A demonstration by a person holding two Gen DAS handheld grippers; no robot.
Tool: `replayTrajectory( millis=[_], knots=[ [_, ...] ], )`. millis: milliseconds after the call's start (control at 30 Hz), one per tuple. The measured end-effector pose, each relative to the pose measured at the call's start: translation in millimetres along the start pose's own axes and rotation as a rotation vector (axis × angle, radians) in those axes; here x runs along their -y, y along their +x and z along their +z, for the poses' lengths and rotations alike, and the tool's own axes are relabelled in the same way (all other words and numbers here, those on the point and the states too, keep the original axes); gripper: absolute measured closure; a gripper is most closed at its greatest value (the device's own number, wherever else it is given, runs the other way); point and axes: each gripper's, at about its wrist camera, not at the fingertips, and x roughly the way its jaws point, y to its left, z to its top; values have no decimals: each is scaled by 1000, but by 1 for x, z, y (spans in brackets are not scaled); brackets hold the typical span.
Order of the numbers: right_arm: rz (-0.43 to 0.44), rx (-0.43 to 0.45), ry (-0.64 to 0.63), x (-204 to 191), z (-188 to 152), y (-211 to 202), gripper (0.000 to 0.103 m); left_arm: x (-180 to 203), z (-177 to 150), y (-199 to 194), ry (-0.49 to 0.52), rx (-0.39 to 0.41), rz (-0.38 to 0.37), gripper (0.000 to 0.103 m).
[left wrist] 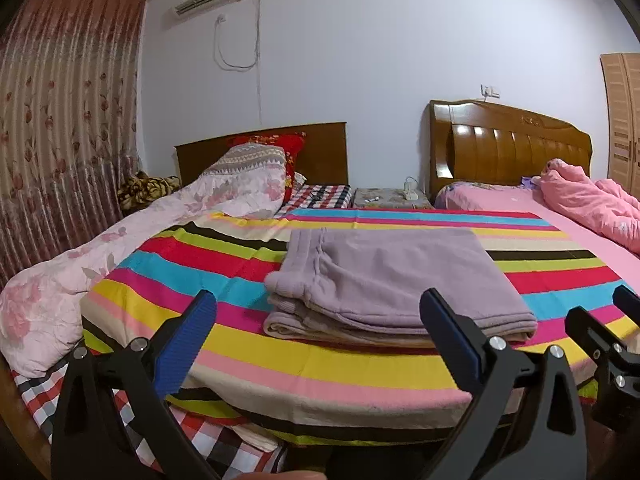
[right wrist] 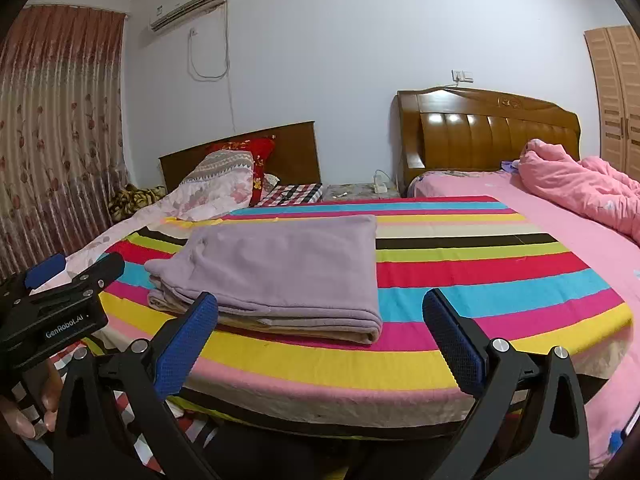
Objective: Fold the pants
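Pants [left wrist: 384, 280], lilac and fleecy, lie folded into a flat stack on the striped sheet [left wrist: 320, 364] spread over the bed, near its front edge, and the job looks close to finished or done. Starting at the left, the left claw [left wrist: 318, 312] hangs released in front of the stack, jaws wide apart and holding nothing, with its right finger overlapping the stack's near edge in the left wrist view; whether it touches the cloth cannot be told. A careless push from there could drag the top layer off the beige layers showing beneath it, because the fleece is soft and the layers are only resting on each other. Further right, the right claw [right wrist: 320, 312] is likewise spread open and empty, short of the stack's right corner. Pinching only the upper fold there would likely peel it open, and tugging the sheet instead would slide the whole pile toward the bed's edge. No box, basket or drawer shows up anywhere near; the only closed storage is the wardrobe [right wrist: 618, 92] at far right, doors shut, contents hidden.
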Motion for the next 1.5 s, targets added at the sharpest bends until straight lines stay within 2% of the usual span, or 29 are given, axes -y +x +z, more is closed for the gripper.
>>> replayTrajectory(
  millis=[1500],
  knots=[
    [-10,-25,26,1,-5,1,5,2,-6,2,28,-28,-27,2]
  ],
)
